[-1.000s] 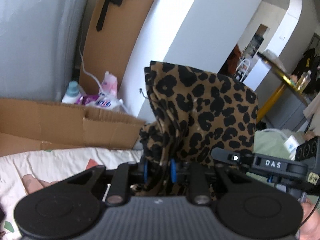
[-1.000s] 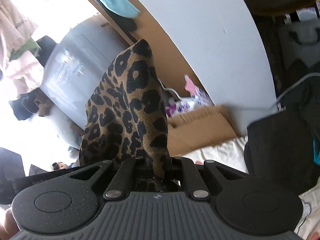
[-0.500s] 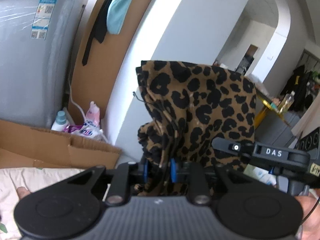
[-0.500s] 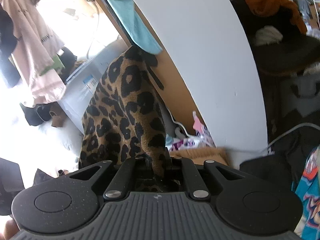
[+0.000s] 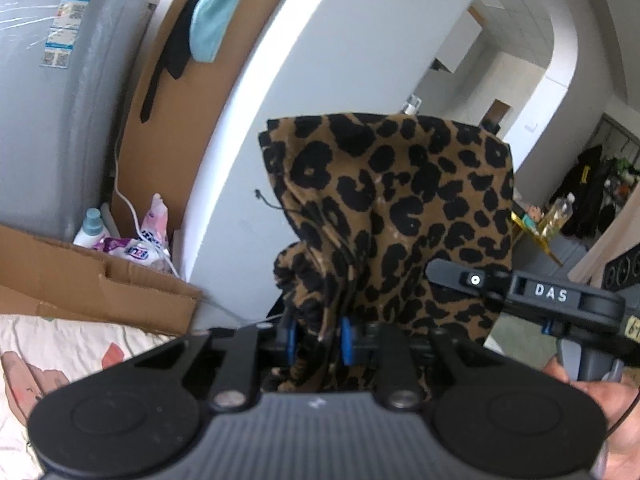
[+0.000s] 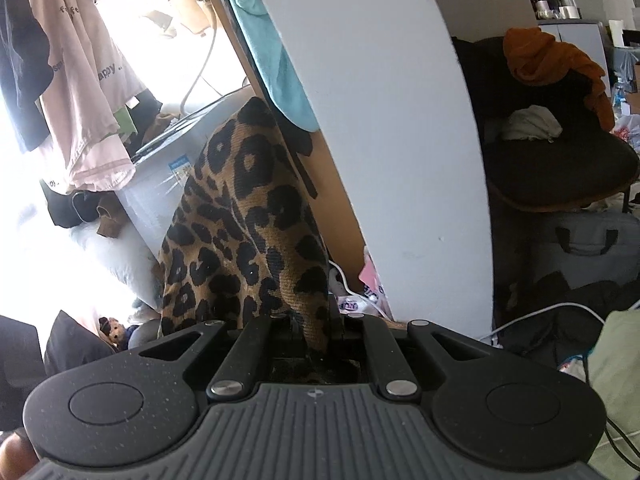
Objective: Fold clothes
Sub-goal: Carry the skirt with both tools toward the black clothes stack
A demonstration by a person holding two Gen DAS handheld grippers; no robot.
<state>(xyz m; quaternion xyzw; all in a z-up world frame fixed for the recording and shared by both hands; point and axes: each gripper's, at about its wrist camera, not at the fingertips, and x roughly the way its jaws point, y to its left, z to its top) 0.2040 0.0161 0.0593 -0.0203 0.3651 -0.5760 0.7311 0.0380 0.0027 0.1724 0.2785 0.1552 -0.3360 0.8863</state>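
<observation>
Left tongs (image 5: 317, 338) clamped; right tongs (image 6: 316, 330) pinched, apparently fully; both raised.

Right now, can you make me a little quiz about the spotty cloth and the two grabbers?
1. True or false: both grippers are clamped on the leopard-print cloth.
2. What hangs over the cardboard panel: A teal cloth, B red hat, C yellow bag?
3. What colour are the left gripper's pads?

Key:
1. True; the right gripper pinches it too.
2. A, the teal cloth.
3. Blue.
</observation>
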